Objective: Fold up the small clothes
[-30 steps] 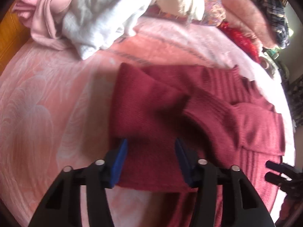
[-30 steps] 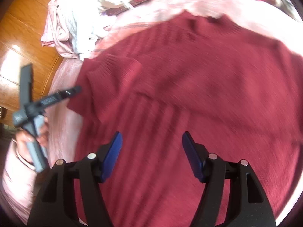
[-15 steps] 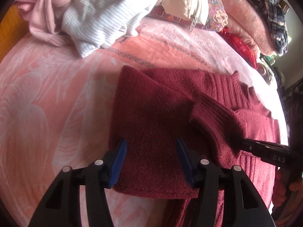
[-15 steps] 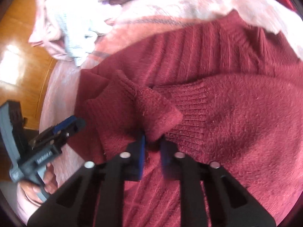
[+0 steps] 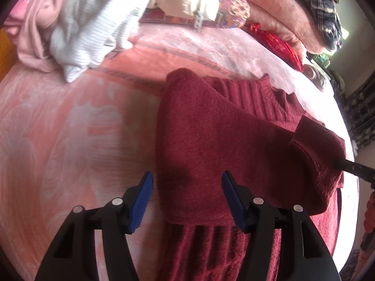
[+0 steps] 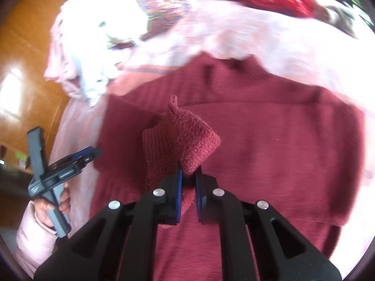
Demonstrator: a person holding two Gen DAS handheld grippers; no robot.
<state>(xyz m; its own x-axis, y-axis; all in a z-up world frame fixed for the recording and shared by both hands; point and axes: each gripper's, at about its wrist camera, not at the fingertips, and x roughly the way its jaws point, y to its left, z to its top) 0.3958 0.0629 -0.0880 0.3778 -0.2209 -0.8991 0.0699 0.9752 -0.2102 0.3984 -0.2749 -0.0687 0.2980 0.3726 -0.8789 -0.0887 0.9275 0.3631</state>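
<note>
A dark red knit sweater (image 5: pixel 225 126) lies on the pink bedspread (image 5: pixel 70 128), its left sleeve folded across the body. My left gripper (image 5: pixel 187 194) is open and empty, hovering over the sweater's lower left edge. My right gripper (image 6: pixel 187 182) is shut on the sleeve cuff (image 6: pixel 182 138) of the sweater (image 6: pixel 269 145) and holds it lifted above the body. The right gripper's tip shows at the right edge of the left wrist view (image 5: pixel 351 167), pulling the sleeve there. The left gripper shows at the left of the right wrist view (image 6: pixel 70 161).
A heap of white and pink clothes (image 5: pixel 77 23) lies at the back left of the bed. Folded pink blankets and a plaid cloth (image 5: pixel 311 11) are stacked at the back right, with a red item (image 5: pixel 276 42) beside them. A wooden floor (image 6: pixel 25 70) lies left of the bed.
My right gripper closed on the sleeve cuff, lifted it and drew it to the right across the sweater. My left gripper stayed open and shifted slightly left.
</note>
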